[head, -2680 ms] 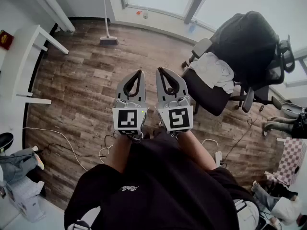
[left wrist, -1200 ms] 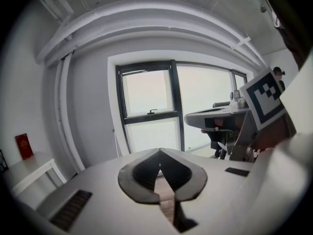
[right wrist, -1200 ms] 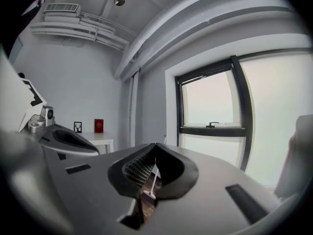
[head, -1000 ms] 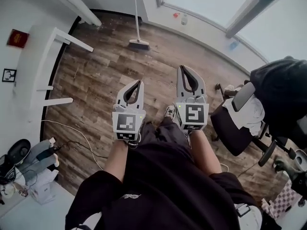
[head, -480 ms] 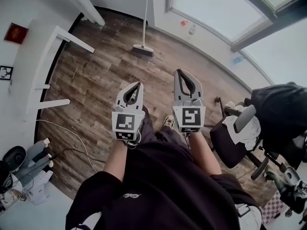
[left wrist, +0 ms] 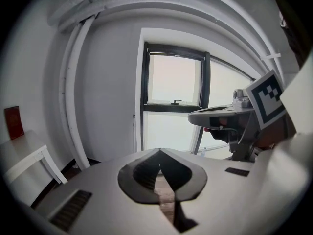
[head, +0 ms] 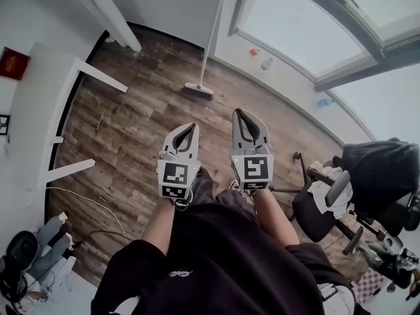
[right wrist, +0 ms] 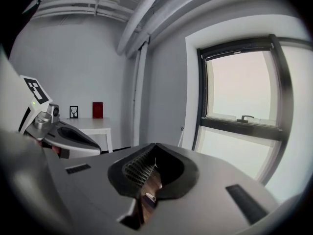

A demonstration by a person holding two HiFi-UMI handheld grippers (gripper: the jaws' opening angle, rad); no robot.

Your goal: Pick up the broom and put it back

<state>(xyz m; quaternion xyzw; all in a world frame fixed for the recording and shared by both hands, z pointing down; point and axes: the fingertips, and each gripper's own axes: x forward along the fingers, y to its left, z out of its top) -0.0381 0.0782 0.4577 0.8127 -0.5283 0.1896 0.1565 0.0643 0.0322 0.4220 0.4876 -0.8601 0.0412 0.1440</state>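
The broom (head: 198, 89) stands on the wood floor with its pale handle (head: 213, 31) leaning on the wall beside the window. My left gripper (head: 189, 125) and right gripper (head: 239, 110) are held side by side in front of me, both pointing toward the broom and well short of it. Both are shut with nothing between the jaws. In the right gripper view the thin handle (right wrist: 181, 137) rises just past my shut right gripper (right wrist: 154, 145). The left gripper view shows my left gripper (left wrist: 159, 151) closed, with the right gripper (left wrist: 225, 119) beside it.
A white table (head: 39, 110) stands along the left wall, and a white pipe (head: 111, 15) runs down at the back left. An office chair (head: 328, 202) draped with dark clothing is at the right. Cables (head: 85, 202) trail on the floor at the lower left. Small bottles (head: 266, 63) sit below the window.
Both grippers have travelled forward across the floor toward the broom, which now sits nearer and more central. The chair has slid off to the right. Both jaws stayed closed.
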